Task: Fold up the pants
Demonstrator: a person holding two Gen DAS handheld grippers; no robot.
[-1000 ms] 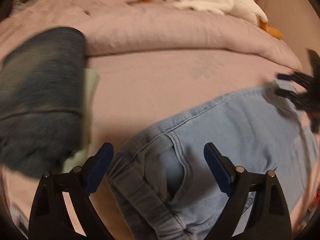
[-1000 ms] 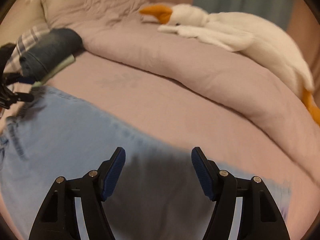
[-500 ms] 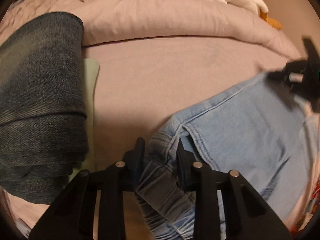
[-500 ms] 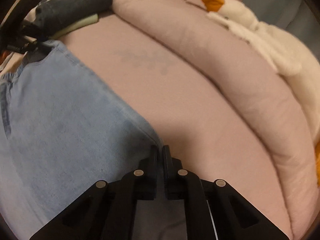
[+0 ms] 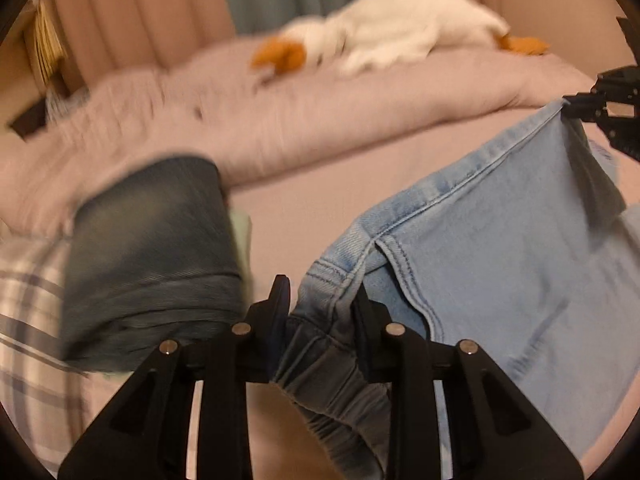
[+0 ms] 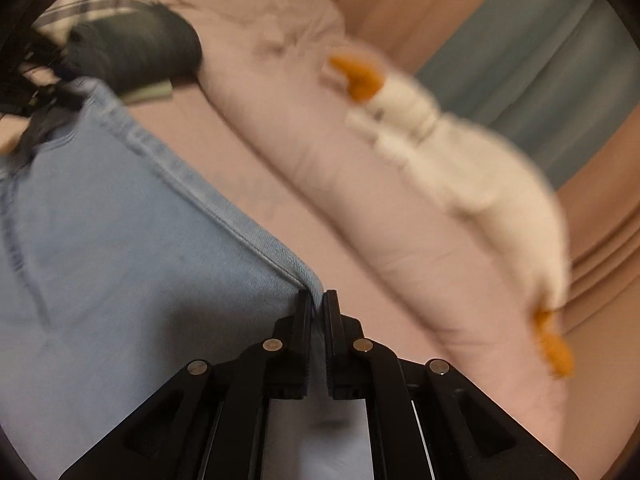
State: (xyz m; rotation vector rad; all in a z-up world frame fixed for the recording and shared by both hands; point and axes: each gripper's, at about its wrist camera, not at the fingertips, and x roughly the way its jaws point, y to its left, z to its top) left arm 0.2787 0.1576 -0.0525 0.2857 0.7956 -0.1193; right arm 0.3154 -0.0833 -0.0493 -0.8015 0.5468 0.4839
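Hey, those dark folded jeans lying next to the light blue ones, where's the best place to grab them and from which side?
Probably take the dark folded jeans at their rounded folded end, coming in low from the near side. That thick roll gathers every layer, so one pinch should lift the stack intact. Both the left gripper and the right gripper are now clamped on the light blue jeans.

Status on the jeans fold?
Left tongs shut on light jeans waistband. Right tongs shut on hem corner. Folded dark jeans nearby, not blocking.
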